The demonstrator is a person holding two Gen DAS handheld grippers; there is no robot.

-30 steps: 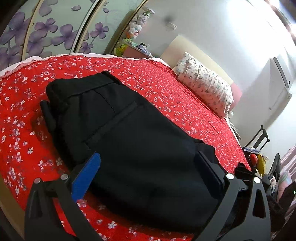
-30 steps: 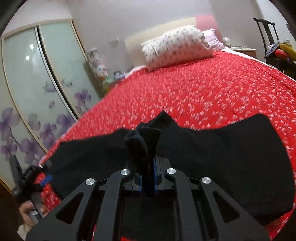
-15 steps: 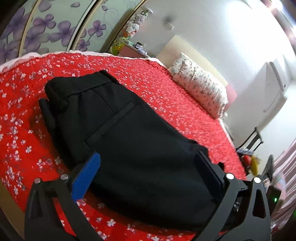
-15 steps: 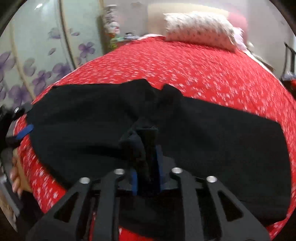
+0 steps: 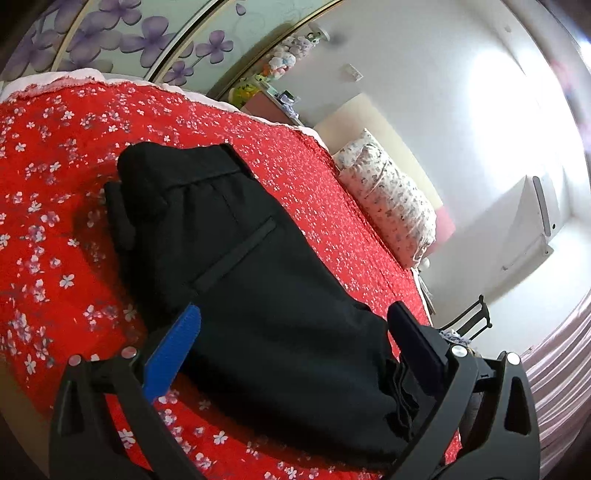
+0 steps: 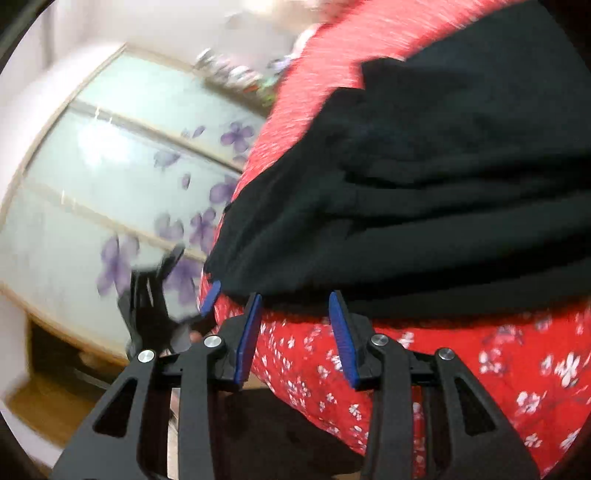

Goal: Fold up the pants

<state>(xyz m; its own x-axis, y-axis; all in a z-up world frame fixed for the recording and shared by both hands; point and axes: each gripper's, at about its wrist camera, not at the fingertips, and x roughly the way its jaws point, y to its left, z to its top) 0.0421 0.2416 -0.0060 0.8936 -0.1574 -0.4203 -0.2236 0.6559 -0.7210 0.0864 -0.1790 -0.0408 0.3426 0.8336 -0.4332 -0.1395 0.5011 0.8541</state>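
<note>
— Room, item one: a bed (image 5: 55,206) under a red coverlet sprigged with white flowers, a floral pillow (image 5: 388,206) at its head, sliding wardrobe doors (image 5: 122,33) painted with purple blossoms along one side. What lies on it?

— One pair of black pants (image 5: 258,280), laid along the near part of the coverlet. Waistband end toward the wardrobe, a welt pocket uppermost, stacked fabric edges showing at the opposite end. In the right wrist view the cloth sits in several soft layers with ridges across it.

— Tools?

— Left gripper (image 5: 291,325): fingers spread wide, one on each side of the pants, closing on nothing. Right gripper (image 6: 295,314): fingers apart, blue pads bare, poised over open coverlet just short of the pants' near edge, not touching the cloth. That view is smeared with motion, so finer detail is uncertain.

— Progress, by your reckoning?

— Well along. The garment reads as doubled at least once: layered, compact, both tools free of it. How many folds it holds I cannot count from here.

— Outstanding?

— Possibly one further fold to shorten the bundle, and smoothing of the ridges on top. The waistband corner looks bunched and may want squaring.
</note>
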